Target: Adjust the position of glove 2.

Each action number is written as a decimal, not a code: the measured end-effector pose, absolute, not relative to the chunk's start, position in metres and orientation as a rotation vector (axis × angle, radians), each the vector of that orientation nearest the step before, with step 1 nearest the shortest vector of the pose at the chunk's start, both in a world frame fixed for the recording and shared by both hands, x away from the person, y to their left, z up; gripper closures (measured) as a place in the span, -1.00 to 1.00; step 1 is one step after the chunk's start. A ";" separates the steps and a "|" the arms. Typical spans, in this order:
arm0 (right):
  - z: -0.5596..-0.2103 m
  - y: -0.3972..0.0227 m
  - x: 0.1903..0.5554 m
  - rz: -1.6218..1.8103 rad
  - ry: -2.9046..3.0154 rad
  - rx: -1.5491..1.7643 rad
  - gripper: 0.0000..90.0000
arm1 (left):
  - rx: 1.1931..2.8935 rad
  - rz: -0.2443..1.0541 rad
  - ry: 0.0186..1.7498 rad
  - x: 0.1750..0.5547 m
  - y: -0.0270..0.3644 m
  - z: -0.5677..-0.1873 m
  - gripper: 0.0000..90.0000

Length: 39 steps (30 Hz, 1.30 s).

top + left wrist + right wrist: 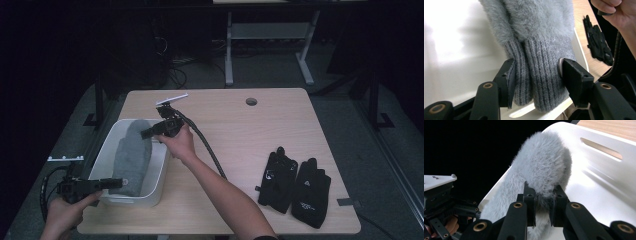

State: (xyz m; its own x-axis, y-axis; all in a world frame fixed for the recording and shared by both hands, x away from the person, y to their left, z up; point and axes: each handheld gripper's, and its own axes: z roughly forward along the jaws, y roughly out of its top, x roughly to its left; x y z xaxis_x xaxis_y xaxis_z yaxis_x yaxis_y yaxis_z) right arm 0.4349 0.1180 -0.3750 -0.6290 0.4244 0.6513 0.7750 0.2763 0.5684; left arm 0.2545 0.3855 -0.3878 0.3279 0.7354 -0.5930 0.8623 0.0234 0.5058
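The grey fuzzy mitten [131,154] lies lengthwise inside the white plastic bin [159,176], which sits at the left part of the wooden table [240,130]. The left gripper [111,183] comes in at the near end of the bin, and in the left gripper view the mitten's ribbed knit cuff [541,75] stands between its two jaws. The jaws are about halfway apart; the pad [512,80] on one side touches the cuff edge, while a thin gap shows at the other side, so the cuff is bracketed rather than pinched. The right gripper [149,132] is at the far end of the bin, held by the right hand [179,144]. In the right gripper view its jaws are drawn close together on the fluffy tip of the mitten [544,170], with pile bulging above and between them: a firm grip on the fabric. The bin's inner wall and a slot handle [601,148] rise beyond those jaws. A pair of black gloves [292,185] lies flat on the table well apart from both grippers, toward the near right corner.
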 end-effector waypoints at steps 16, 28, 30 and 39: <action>-0.384 0.131 0.431 -1.190 -2.334 -1.039 0.66 | 1.736 -0.130 1.434 0.252 0.383 -0.382 -0.25; -0.376 0.114 0.438 -1.201 -2.371 -1.124 0.42 | 1.716 -0.113 1.403 0.252 0.375 -0.372 -0.26; -0.374 0.110 0.439 -1.203 -2.374 -1.125 0.41 | 1.721 -0.107 1.396 0.253 0.373 -0.370 -0.26; -0.366 0.088 0.440 -1.273 -2.297 -1.115 0.33 | 1.728 -0.082 1.376 0.255 0.364 -0.362 -0.27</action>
